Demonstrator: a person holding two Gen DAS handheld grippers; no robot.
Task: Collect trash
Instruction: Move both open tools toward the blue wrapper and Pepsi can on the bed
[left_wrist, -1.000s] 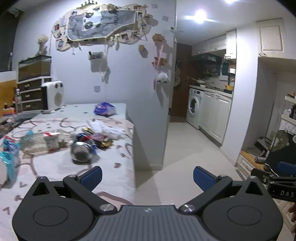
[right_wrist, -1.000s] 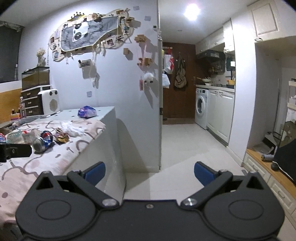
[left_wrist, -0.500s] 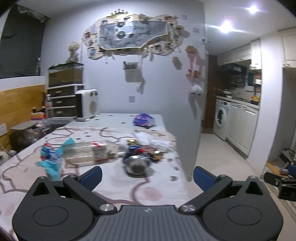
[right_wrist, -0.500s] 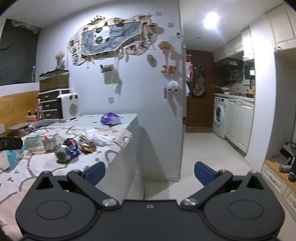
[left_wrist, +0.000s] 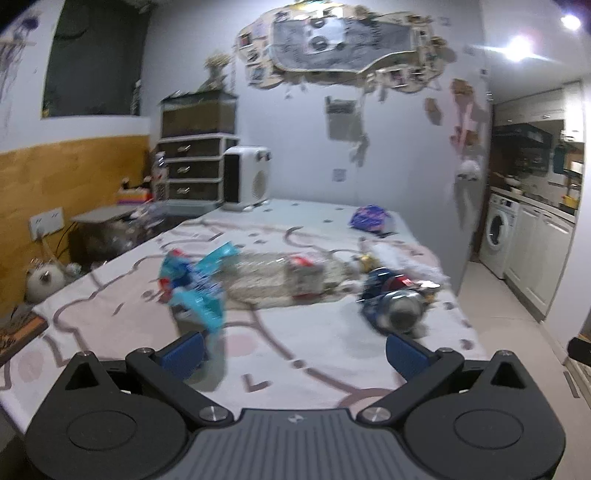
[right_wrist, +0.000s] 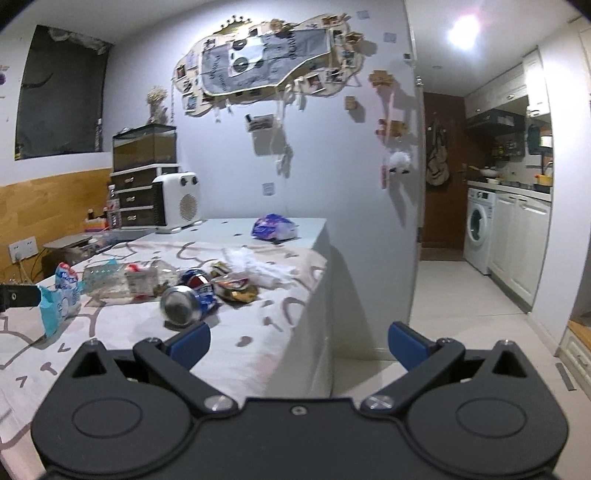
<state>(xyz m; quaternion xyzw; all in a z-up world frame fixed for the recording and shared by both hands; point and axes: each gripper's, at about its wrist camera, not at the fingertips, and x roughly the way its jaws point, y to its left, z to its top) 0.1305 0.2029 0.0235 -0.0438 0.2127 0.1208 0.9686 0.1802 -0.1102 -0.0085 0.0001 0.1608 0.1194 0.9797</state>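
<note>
Left wrist view: the camera has swung left over the last second, from the open floor and kitchen to square on the table (left_wrist: 332, 354). The left gripper (left_wrist: 295, 350) is wide open, holding nothing, low over the near edge. The trash now sits right ahead: blue wrapper (left_wrist: 199, 284) near left, just beyond the left finger; clear plastic bottle (left_wrist: 288, 277) lying across the middle; crushed can (left_wrist: 399, 302) near right; white tissue (left_wrist: 402, 258) behind it; purple bag (left_wrist: 369, 218) far, alone. Frame is motion-blurred.

Right wrist view: it has also turned left; the table fills more of the frame than a second ago. The right gripper (right_wrist: 299, 343) is wide open and empty, over the table's near right corner. The can (right_wrist: 184, 299) lies just beyond its left finger, with snack wrappers (right_wrist: 236, 288) and tissue (right_wrist: 262, 269) behind. The left gripper's tip pokes in at far left by the blue wrapper (right_wrist: 59, 299).

Likely meaning: approach done, nothing collected yet; first grab probably the wrapper or the can.
</note>
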